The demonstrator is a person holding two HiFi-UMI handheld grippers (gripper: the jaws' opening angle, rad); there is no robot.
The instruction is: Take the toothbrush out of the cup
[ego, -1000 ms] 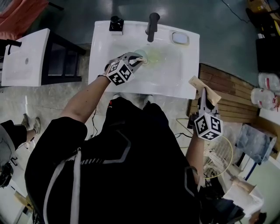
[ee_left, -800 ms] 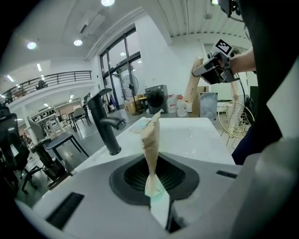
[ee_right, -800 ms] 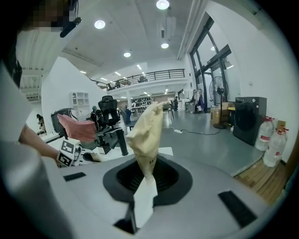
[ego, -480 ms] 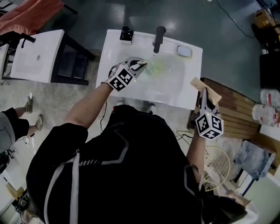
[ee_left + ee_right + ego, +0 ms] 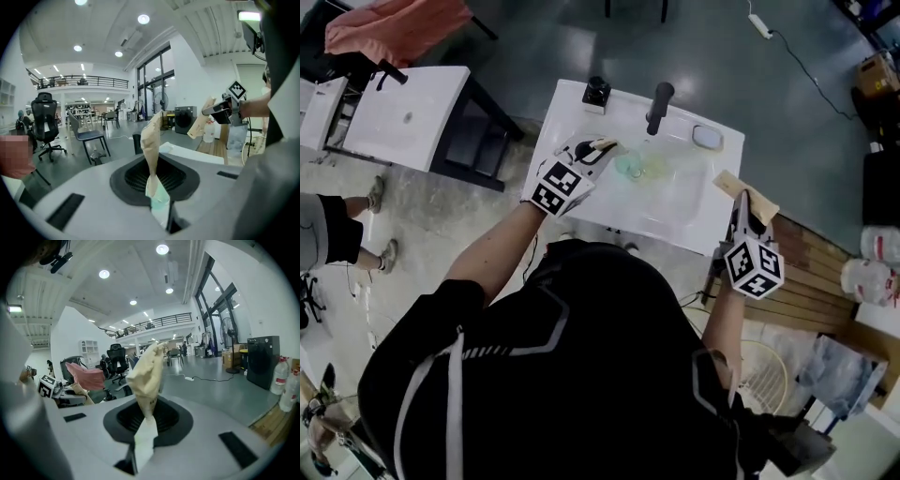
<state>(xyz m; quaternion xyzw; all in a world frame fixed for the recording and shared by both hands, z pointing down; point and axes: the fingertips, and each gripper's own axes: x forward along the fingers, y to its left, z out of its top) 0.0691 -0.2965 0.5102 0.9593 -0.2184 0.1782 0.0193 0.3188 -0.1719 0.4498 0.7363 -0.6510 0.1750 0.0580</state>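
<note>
A translucent green cup (image 5: pixel 628 167) stands in the basin of the white sink (image 5: pixel 698 217), below the dark faucet (image 5: pixel 658 105). My left gripper (image 5: pixel 602 145) hovers up and to the left of the cup, clear of its rim. Its beige pads (image 5: pixel 151 140) are pressed together, and a short pale green piece of the toothbrush (image 5: pixel 159 202) shows between them at their base; the rest is hidden. My right gripper (image 5: pixel 743 193) hangs over the sink's right edge. Its jaws are shut (image 5: pixel 149 364), and I see nothing between them.
A black object (image 5: pixel 597 92) and a grey oval dish (image 5: pixel 707 137) sit on the sink's back rim. A second white sink (image 5: pixel 408 117) with a pink cloth (image 5: pixel 398 28) behind it stands to the left. A wooden pallet (image 5: pixel 825 281) lies to the right.
My left gripper has lifted from the cup's rim and drawn away to the left; the cup stayed in the basin. The right gripper shifted a little.
</note>
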